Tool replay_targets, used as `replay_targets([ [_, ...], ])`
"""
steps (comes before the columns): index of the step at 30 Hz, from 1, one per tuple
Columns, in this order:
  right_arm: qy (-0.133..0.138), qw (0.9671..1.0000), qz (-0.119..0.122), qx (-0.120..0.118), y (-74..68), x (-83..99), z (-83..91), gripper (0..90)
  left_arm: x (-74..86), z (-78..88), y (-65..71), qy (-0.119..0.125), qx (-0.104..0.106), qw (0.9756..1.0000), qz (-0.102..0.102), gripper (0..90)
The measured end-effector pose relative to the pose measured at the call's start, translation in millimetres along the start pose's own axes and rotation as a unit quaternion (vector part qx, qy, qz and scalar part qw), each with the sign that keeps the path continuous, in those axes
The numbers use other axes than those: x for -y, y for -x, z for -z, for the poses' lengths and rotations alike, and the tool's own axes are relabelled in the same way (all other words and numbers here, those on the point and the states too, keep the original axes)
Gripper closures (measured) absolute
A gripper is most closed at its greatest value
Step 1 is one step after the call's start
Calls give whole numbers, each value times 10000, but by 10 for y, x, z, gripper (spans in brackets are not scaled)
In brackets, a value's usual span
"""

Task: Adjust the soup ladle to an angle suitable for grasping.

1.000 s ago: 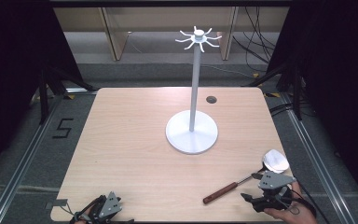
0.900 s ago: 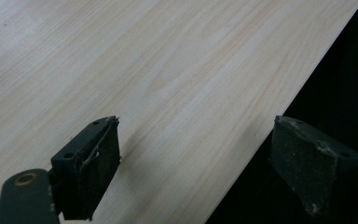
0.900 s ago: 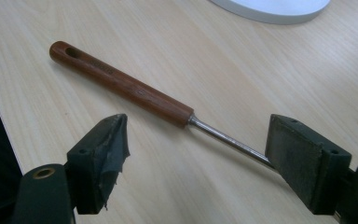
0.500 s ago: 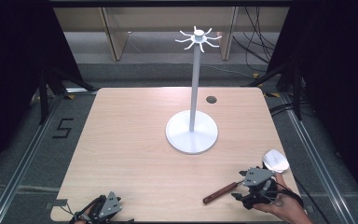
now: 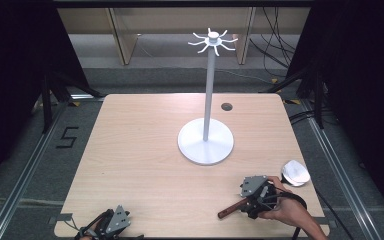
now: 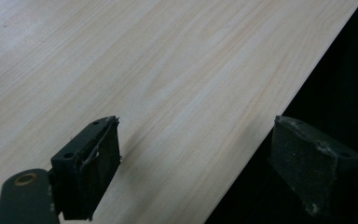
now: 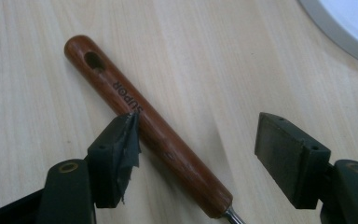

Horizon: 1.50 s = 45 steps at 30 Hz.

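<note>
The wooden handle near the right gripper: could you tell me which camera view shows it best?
The right gripper view: the wooden handle lies close between the open jaws, with its hanging hole and SUPOR lettering readable. The high view shows just its small brown end beside the right gripper. The left gripper view looks at bare table.

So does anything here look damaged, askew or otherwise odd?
Yes: the padding on the right tool is torn, with a ragged flap on the finger beside the wooden handle. The left tool shows similar fraying on one finger. Nothing is spilled.
</note>
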State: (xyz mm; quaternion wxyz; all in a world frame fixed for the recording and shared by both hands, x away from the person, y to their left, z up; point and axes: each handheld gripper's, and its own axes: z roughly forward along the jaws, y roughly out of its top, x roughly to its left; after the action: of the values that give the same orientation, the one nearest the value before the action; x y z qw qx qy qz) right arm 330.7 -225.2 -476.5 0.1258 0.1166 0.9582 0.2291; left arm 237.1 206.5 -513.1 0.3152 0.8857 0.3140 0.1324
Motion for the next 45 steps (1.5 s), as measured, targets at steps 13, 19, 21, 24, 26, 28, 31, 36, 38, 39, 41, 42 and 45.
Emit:
replay_targets([
  [13, -599, 9948, 561, -602, 11, -122, -99, 416, 1, 2, 0, -7, 20, 10000, 7, 153],
  [19, -793, 9923, 646, -694, 29, -146, -129, 503, 1, 0, 1, -5, 28, 10000, 12, 153],
  [21, -1040, 9912, 503, -648, 12, -171, -108, 542, 0, 2, 1, -28, 26, 10000, 1, 153],
  [24, -1036, 9878, 832, -818, 73, -224, -150, 590, 0, 3, -2, -13, 10, 10000, 3, 153],
  [26, -1116, 9864, 850, -860, 91, -254, -167, 601, 3, 3, 3, -12, 23, 10000, 5, 153],
  [28, -1160, 9850, 901, -902, 120, -281, -186, 610, 1, 0, -1, -10, 21, 10000, 11, 153],
  [31, -1474, 9829, 760, -798, 124, -334, -186, 623, 3, 4, 2, -15, 25, 10000, -4, 153],
  [36, -1574, 9788, 1024, -816, 150, -435, -250, 650, 1, -1, 5, -14, 3, 10000, -13, 153],
  [38, -1679, 9762, 1099, -824, 172, -458, -254, 661, 1, 4, 3, -11, 13, 10000, 1, 153],
  [39, -1625, 9764, 1153, -832, 166, -481, -275, 668, 0, -1, 4, 0, -9, 10000, 3, 153],
  [41, -1795, 9733, 1164, -838, 170, -506, -271, 677, 1, 0, 6, -13, 6, 10000, -13, 153],
  [42, -1706, 9730, 1283, -873, 179, -518, -291, 683, 2, -1, 5, -9, 1, 10000, -12, 153],
  [45, -1849, 9720, 1205, -804, 171, -537, -283, 711, 0, 1, 6, 1, 3, 10000, -12, 153],
])
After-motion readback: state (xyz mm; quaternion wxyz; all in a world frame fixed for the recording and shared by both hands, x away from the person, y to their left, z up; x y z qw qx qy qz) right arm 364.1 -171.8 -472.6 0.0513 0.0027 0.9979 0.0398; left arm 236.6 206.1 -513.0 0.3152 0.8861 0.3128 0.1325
